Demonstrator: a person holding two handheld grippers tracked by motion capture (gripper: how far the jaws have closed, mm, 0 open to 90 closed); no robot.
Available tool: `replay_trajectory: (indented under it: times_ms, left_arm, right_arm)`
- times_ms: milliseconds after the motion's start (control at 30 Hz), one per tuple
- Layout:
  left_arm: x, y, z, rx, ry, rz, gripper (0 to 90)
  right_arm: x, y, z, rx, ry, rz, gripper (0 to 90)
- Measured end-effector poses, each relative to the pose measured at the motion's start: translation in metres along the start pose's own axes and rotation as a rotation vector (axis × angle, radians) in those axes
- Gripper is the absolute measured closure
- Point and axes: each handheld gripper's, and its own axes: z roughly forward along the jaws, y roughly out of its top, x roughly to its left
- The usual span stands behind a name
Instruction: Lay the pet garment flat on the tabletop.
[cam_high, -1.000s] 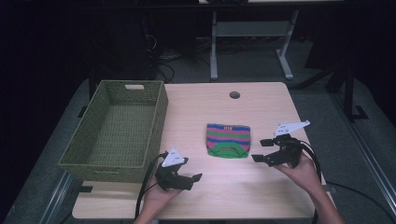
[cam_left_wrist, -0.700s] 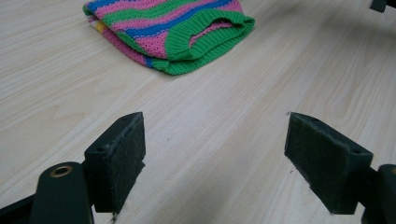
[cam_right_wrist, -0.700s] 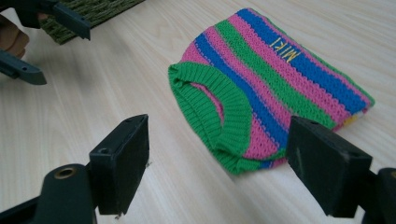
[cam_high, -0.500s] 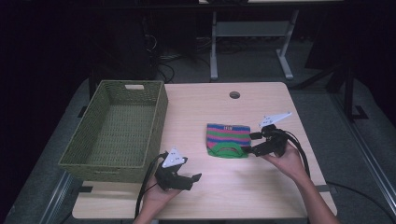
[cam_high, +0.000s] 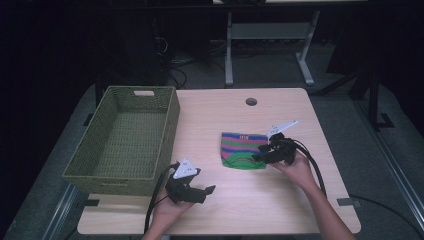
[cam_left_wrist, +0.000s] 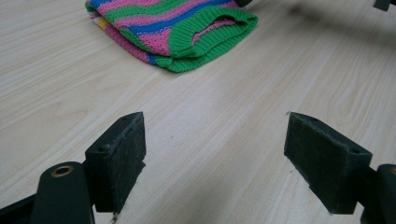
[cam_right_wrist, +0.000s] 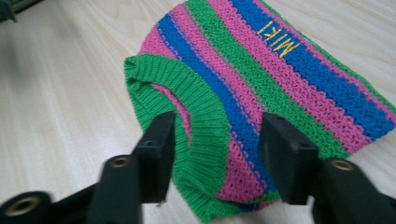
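A striped knit garment (cam_high: 240, 149) in pink, blue and green lies flat on the wooden table (cam_high: 250, 200), right of centre. My right gripper (cam_high: 258, 156) sits at its near right edge. In the right gripper view its jaws have just been closing and straddle the green ribbed hem (cam_right_wrist: 201, 116), the gripper (cam_right_wrist: 217, 158) still open with gaps beside the pads. Yellow letters (cam_right_wrist: 279, 38) are stitched on a blue stripe. My left gripper (cam_high: 206, 192) rests low near the front edge, open and empty (cam_left_wrist: 215, 158), facing the garment (cam_left_wrist: 187, 28) from a distance.
A green woven basket (cam_high: 172, 120) stands empty on the table's left side. A round cable hole (cam_high: 251, 101) is at the far middle of the table. A metal stand (cam_high: 265, 35) is on the dark floor beyond.
My right gripper has moved left and down onto the garment's edge, and its jaws have narrowed around the hem. The left gripper has stayed put.
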Motion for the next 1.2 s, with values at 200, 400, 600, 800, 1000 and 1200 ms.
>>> replay_trajectory:
  times_ms: [200, 400, 600, 800, 1000, 1200]
  left_arm:
    - [0.001, 0.000, 0.000, 0.000, -0.002, -0.003, 20.7]
    - [0.001, 0.000, 0.000, 0.003, -0.004, -0.007, 20.7]
    - [0.000, 0.000, 0.000, 0.002, -0.006, -0.005, 20.7]
    - [0.000, 0.000, 0.001, 0.003, -0.004, -0.004, 20.7]
    - [0.000, 0.000, 0.001, 0.009, -0.014, -0.008, 21.9]
    - [-0.001, 0.001, 0.002, 0.018, -0.019, -0.003, 23.3]
  right_arm:
    - [-0.001, -0.002, 0.012, 0.022, -0.024, 0.006, 60.8]
    - [0.001, -0.003, 0.015, 0.036, -0.047, -0.015, 61.5]
    - [0.005, -0.004, 0.015, 0.050, -0.050, -0.066, 61.5]
    - [0.011, -0.008, 0.014, 0.052, -0.045, -0.103, 61.1]
    - [0.016, -0.015, 0.012, 0.034, -0.028, -0.126, 60.7]
    - [0.024, -0.018, 0.010, 0.040, -0.017, -0.163, 60.5]
